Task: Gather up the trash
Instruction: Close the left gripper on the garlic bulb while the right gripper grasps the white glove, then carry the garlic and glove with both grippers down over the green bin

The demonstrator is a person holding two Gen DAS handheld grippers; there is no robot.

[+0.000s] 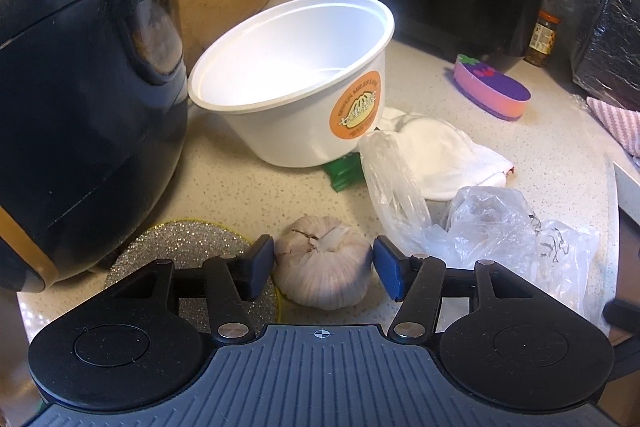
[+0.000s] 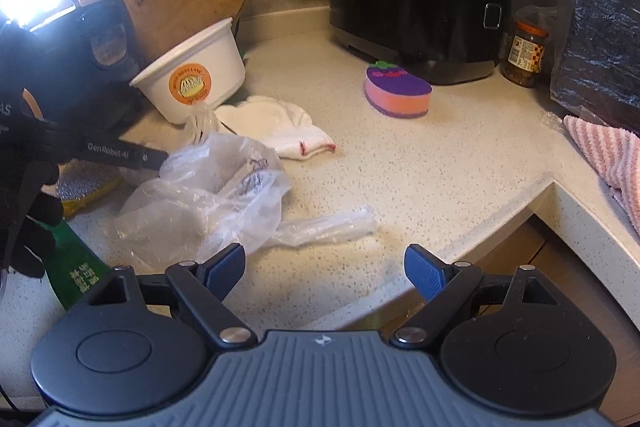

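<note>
Left tongs (image 1: 324,269) spread wide around a garlic bulb (image 1: 322,263) on the speckled table (image 2: 400,163); pads beside it, grip not evident. Right tongs (image 2: 324,269) open, empty, above the table edge. Crumpled plastic bag (image 2: 208,199) lies near the tilted white bowl (image 1: 288,75) and white cloth (image 2: 276,125).

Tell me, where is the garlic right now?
In the left wrist view the garlic sits low in the middle on the counter, between the left gripper's open fingers, in front of the white bowl, beside the clear plastic bag.
</note>
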